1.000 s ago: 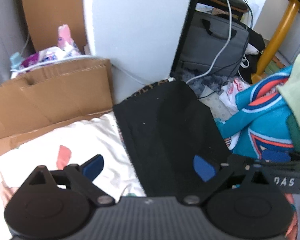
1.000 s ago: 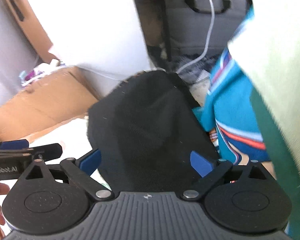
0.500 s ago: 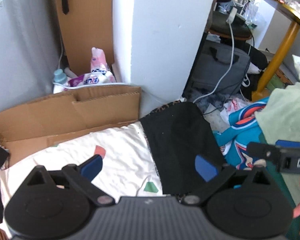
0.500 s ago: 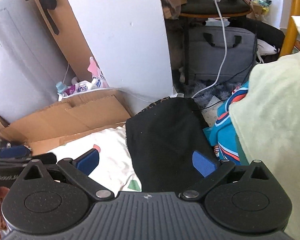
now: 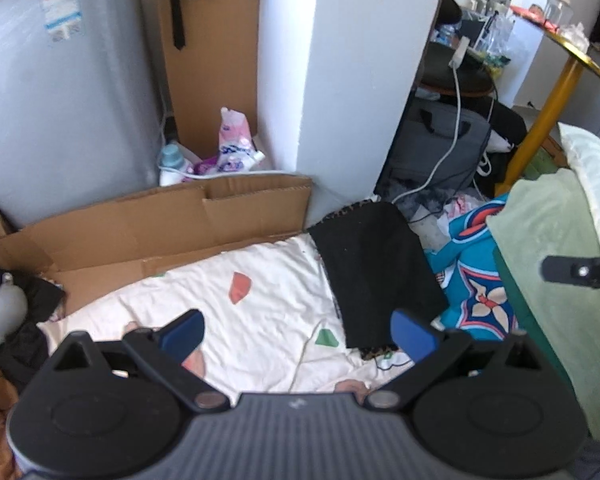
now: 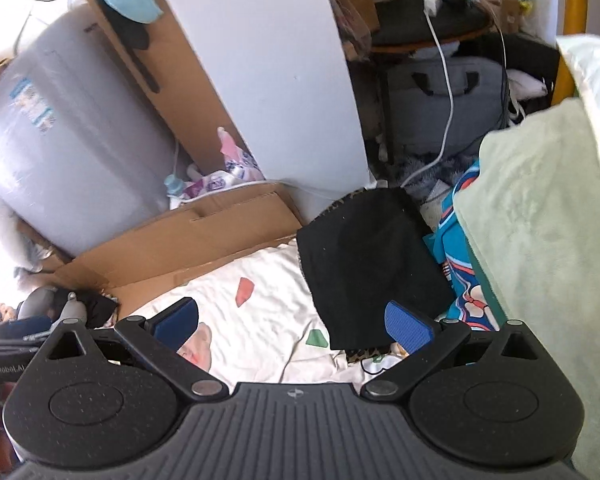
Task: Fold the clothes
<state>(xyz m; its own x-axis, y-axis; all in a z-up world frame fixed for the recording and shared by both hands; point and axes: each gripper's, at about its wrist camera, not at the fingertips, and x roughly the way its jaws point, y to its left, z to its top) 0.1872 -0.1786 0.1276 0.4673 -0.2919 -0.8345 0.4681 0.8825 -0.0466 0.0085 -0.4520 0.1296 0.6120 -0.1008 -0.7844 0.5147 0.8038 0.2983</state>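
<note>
On the white sheet [image 5: 268, 312], folded black garment [image 5: 376, 268], long axis front-to-back; both grippers [image 5: 298, 332] [image 6: 292, 326] spread, empty.

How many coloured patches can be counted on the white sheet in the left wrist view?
3 clearly: a red patch mid-sheet, a green patch nearer the left tool, and a small green sliver by the cardboard. Pinkish shapes at the tool's edge may be more.

Around the black folded cloth [image 5: 376, 272] you have free room only on the white sheet [image 5: 260, 304] to its left. The cardboard [image 5: 172, 224] stands behind it, and the green blanket [image 5: 556, 280] blocks its right side.
</note>
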